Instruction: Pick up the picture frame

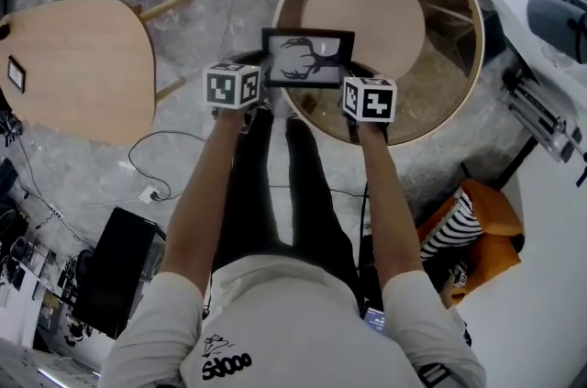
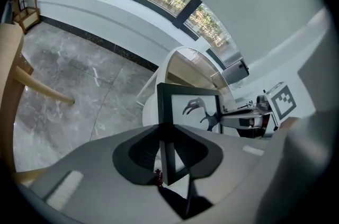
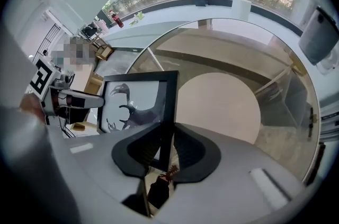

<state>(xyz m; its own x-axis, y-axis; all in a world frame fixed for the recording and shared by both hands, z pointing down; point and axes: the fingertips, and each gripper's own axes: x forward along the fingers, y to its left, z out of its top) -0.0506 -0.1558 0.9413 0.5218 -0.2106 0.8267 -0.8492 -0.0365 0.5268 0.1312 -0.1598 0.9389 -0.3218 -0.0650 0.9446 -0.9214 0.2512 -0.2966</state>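
At table (image 1: 473, 28), L gripper (image 2: 168, 158), R gripper (image 3: 167, 157) clamp frame (image 1: 307, 58).

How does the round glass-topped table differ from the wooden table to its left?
The glass-topped table is see-through, showing a round shelf beneath; the wooden table is opaque. The glass-topped table is circular; the wooden table is irregularly rounded. Both use pale wood.

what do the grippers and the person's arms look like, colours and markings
The left gripper and right gripper each have a smooth grey body with black jaws set in a dark V-shaped recess. Each carries a white cube printed with black square markers. The person wears a white short-sleeved shirt with small black print at the hem, and the forearms are bare.
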